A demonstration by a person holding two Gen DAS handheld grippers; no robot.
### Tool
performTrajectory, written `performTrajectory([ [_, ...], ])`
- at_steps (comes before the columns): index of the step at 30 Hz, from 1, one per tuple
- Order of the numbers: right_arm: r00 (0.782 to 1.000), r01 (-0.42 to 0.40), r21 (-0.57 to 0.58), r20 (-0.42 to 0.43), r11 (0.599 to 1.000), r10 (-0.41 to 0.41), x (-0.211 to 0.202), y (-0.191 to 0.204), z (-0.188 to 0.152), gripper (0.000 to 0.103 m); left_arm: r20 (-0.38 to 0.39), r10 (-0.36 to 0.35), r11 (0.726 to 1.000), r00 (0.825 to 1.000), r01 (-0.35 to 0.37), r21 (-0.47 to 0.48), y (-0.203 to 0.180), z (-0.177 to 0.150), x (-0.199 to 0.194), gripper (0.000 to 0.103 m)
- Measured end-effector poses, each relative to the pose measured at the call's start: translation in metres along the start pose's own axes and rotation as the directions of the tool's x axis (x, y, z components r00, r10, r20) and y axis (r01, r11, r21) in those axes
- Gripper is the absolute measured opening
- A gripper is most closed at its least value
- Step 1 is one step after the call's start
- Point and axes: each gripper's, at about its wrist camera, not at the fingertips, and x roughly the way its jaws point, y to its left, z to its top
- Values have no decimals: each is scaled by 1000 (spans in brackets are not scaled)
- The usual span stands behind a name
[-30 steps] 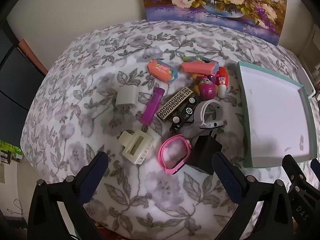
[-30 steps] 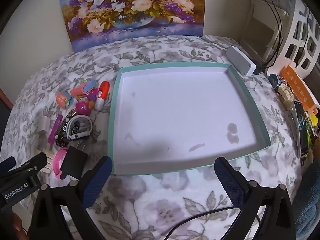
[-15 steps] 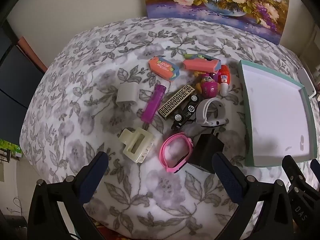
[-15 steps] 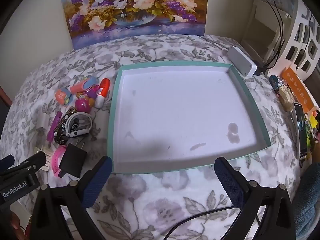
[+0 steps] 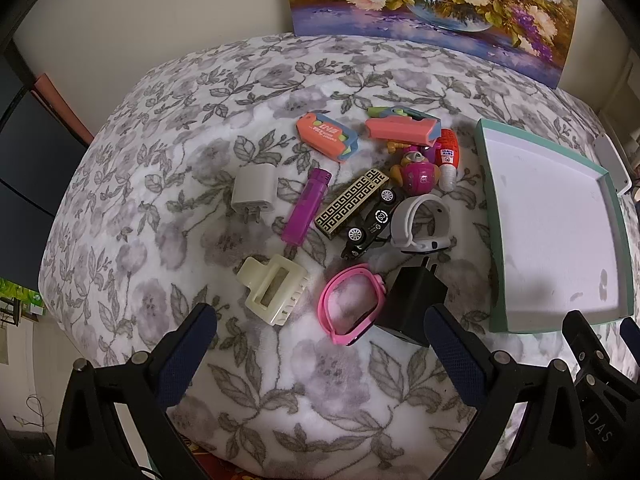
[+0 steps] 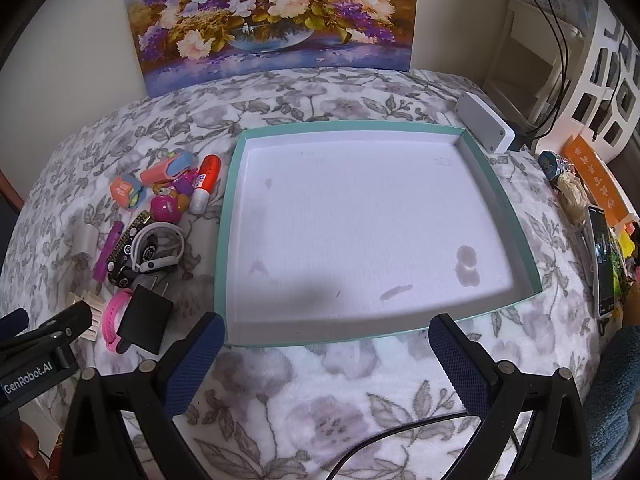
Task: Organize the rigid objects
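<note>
A pile of small rigid objects lies on the floral blanket: a cream hair claw [image 5: 274, 288], pink band [image 5: 352, 304], black charger [image 5: 416, 300], white charger [image 5: 254, 192], purple lighter [image 5: 306, 206], black toy car [image 5: 370, 226], white watch [image 5: 420, 220] and pink toy [image 5: 416, 170]. An empty teal-rimmed tray [image 6: 228, 240] lies to their right, also in the left wrist view [image 5: 494, 240]. My left gripper [image 5: 320, 340] is open and empty, just short of the claw and pink band. My right gripper [image 6: 324, 348] is open and empty at the tray's near rim.
A flower painting [image 6: 272, 20] leans on the wall behind. A white box [image 6: 486, 122] sits at the tray's far right corner. A phone [image 6: 604, 260] and clutter lie at the right edge. A cable [image 6: 380, 444] runs under my right gripper.
My left gripper has drifted slightly forward over the pile. My right gripper has barely moved. Both stay open.
</note>
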Motion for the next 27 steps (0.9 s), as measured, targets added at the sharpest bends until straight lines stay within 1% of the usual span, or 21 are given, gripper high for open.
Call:
performTrajectory([
  [27, 1000, 3, -4, -10, 1000, -4, 2, 0, 0, 103, -1, 2, 1000, 1000, -2, 2, -2, -1, 1, 103],
])
